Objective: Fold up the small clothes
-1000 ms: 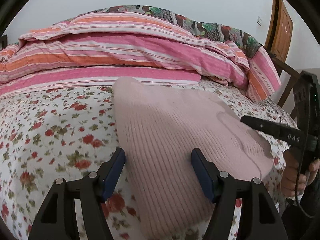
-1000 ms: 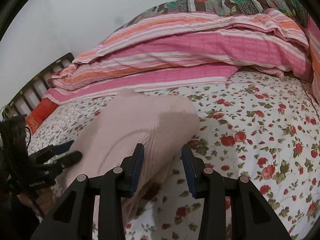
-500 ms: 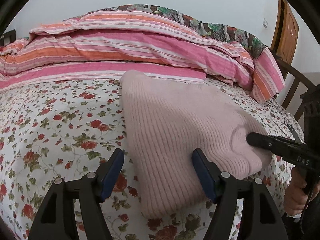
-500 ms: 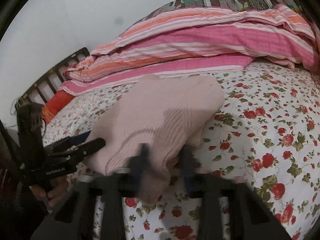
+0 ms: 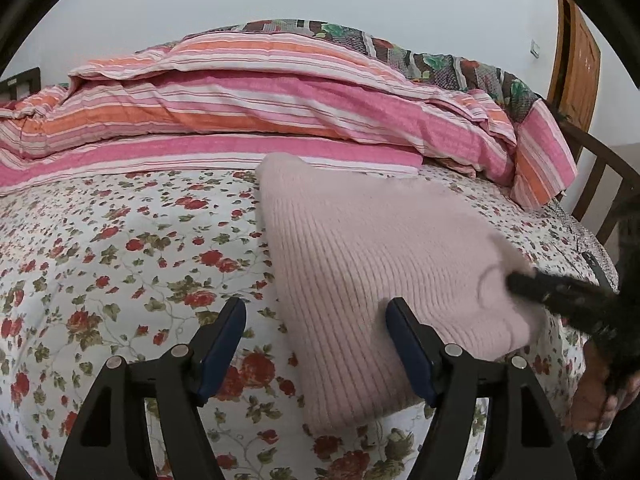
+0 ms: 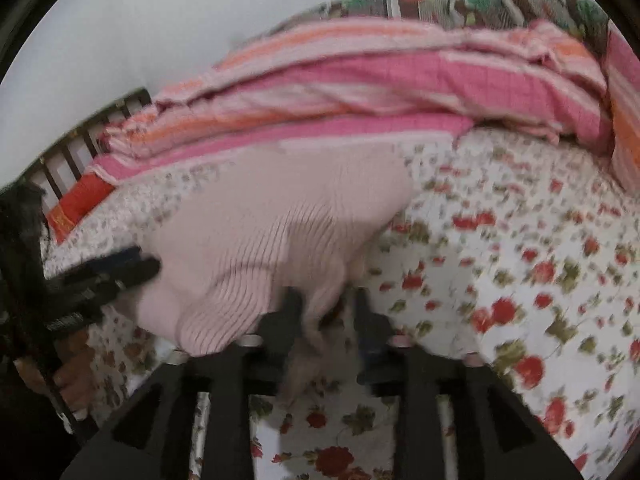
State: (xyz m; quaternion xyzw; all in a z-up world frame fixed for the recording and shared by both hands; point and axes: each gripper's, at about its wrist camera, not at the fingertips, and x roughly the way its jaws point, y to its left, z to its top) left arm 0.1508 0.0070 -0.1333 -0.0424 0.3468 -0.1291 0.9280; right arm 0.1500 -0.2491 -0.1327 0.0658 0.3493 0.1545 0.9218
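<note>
A pale pink ribbed sweater (image 5: 384, 264) lies folded on the floral bed sheet (image 5: 120, 248). My left gripper (image 5: 316, 344) is open just above the sheet, with the sweater's near left edge between its blue pads and neither pad pressing on it. In the blurred right wrist view, my right gripper (image 6: 330, 316) is at the near corner of the sweater (image 6: 272, 224). Its jaws are opening, and a hanging fold of pink knit sits loosely between them. The right gripper (image 5: 520, 282) also shows in the left wrist view, against the sweater's right corner. The left gripper (image 6: 144, 264) appears at the sweater's left side.
A pink and orange striped quilt (image 5: 260, 108) is heaped along the back of the bed, with a patterned blanket (image 5: 420, 56) behind it. Wooden bed rails (image 5: 600, 184) and a door (image 5: 576, 64) stand at the right. A person's hand (image 6: 72, 384) holds the left gripper.
The right gripper's jaws went from apart to nearly together at the sweater's near corner, then apart again. It pushed in toward the sweater. The left gripper stayed open and hardly moved.
</note>
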